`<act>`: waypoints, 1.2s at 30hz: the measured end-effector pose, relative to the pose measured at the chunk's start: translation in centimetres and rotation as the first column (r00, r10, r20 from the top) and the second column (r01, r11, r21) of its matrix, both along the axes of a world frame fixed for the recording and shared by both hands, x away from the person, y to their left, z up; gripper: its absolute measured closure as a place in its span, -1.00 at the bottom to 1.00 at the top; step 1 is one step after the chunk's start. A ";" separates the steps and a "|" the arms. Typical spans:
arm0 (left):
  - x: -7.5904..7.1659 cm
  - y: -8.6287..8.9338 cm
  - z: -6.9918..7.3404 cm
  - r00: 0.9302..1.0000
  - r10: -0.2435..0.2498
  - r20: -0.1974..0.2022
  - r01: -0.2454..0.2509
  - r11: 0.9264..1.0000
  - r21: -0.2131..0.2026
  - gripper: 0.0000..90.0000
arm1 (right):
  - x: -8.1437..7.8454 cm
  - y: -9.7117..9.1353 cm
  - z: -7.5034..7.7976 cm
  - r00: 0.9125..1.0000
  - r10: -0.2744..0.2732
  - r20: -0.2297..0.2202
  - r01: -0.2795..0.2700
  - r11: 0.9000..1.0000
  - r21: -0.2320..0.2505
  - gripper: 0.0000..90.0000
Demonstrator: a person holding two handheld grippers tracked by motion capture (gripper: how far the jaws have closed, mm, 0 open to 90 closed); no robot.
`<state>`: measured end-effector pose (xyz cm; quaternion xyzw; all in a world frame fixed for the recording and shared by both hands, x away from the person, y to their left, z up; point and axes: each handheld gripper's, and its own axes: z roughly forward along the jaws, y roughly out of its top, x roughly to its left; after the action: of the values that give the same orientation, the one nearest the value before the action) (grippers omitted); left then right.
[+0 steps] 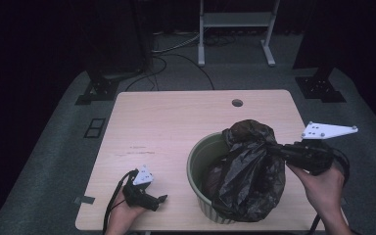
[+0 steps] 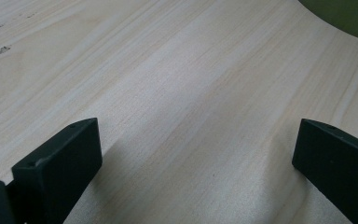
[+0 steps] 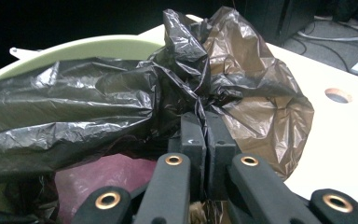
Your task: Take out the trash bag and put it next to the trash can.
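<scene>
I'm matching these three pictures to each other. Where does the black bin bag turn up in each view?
High view: the black bin bag fills the green bin, right of centre, with the right gripper shut on its gathered neck.
Left gripper view: not in it; a corner of the green bin sits top right.
Right gripper view: bag across the middle, pinched.
Shared landmark: the green bin.

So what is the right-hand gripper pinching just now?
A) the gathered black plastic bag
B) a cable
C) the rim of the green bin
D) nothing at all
A: in the right gripper view the right gripper has its jaws shut on a bunched fold of the black plastic bag, above the green bin.
</scene>
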<state>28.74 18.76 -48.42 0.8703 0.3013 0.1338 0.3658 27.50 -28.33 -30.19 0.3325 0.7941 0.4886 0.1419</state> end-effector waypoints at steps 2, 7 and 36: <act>0.0 0.0 0.0 1.000 0.000 0.000 0.000 1.000 0.000 -1.00 | 0.0 0.0 0.2 1.000 -0.001 0.009 0.001 1.000 -0.001 0.96; 0.0 0.0 0.0 1.000 0.000 -0.001 0.000 1.000 0.001 -1.00 | 0.3 -0.4 1.4 0.999 -0.006 0.041 0.005 1.000 0.004 0.96; 0.0 0.0 0.0 1.000 -0.002 -0.001 0.002 1.000 0.000 -1.00 | 3.6 -2.3 8.2 0.984 -0.061 0.169 0.061 0.998 0.007 0.97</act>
<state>28.74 18.78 -48.41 0.8707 0.3008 0.1330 0.3655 31.10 -30.59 -22.03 0.3141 0.7681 0.5114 0.2231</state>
